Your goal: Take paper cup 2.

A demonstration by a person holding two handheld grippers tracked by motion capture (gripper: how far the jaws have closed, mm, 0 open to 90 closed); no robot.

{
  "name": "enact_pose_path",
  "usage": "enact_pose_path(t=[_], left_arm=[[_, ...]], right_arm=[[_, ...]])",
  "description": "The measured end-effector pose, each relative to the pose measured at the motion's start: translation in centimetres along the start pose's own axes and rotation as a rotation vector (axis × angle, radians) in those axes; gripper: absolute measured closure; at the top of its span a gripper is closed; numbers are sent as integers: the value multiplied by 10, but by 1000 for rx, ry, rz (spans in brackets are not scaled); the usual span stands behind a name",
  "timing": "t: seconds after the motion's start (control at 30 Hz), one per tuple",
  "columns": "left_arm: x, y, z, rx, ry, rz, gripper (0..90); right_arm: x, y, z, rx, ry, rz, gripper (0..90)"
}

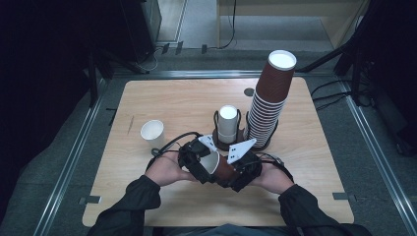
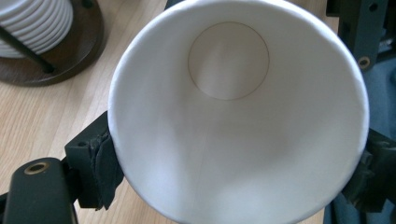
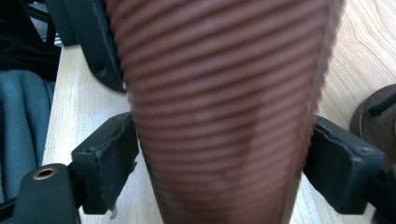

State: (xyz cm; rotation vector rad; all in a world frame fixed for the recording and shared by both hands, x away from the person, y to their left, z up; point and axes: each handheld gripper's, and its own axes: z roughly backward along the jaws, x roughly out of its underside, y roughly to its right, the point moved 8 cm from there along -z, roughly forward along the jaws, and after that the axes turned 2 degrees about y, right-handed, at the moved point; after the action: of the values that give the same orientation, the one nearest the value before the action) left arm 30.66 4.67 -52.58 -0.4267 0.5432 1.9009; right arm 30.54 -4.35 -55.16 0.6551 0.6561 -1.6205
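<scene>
I hold the brown cup [image 1: 220,167] on its side just above the tabletop [image 1: 162,96]. My left claw [image 1: 196,164] clamps its rim, my right claw [image 1: 241,173] its ribbed body

my light wooden table [image 1: 162,98] stood on grey floor [image 1: 59,162], metal rails [image 1: 74,152] beside it, dark room behind

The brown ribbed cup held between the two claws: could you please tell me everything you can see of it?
The brown ribbed cup looks like paper, with a ridged brown outer wall and a plain white inside with a round bottom. It lies tilted on its side above the table's near edge, mouth towards the left claw, whose pads press its rim. The right claw clamps its ribbed body from both sides.
</scene>
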Motion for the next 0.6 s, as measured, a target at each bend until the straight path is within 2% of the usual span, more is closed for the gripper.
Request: enact_pose_path(t=[0.13,0.23,0.33,0.47,0.6], left_arm=[[0,0,-2,-5,-15,-10,107],[1,1,-2,-3,-15,-9,97],[0,1,0,-9,17,-23,82],[-1,0,2,2,48,-11,68],[0,0,2,-7,52,-17,62]], right_arm=[[2,-1,0,0,-17,22,190],[2,-1,0,0,-25,19,193],[0,-1,1,4,-16,26,194],[-2,0,4,6,-1,28,193],[-2,1,6,12,2,30,193]])
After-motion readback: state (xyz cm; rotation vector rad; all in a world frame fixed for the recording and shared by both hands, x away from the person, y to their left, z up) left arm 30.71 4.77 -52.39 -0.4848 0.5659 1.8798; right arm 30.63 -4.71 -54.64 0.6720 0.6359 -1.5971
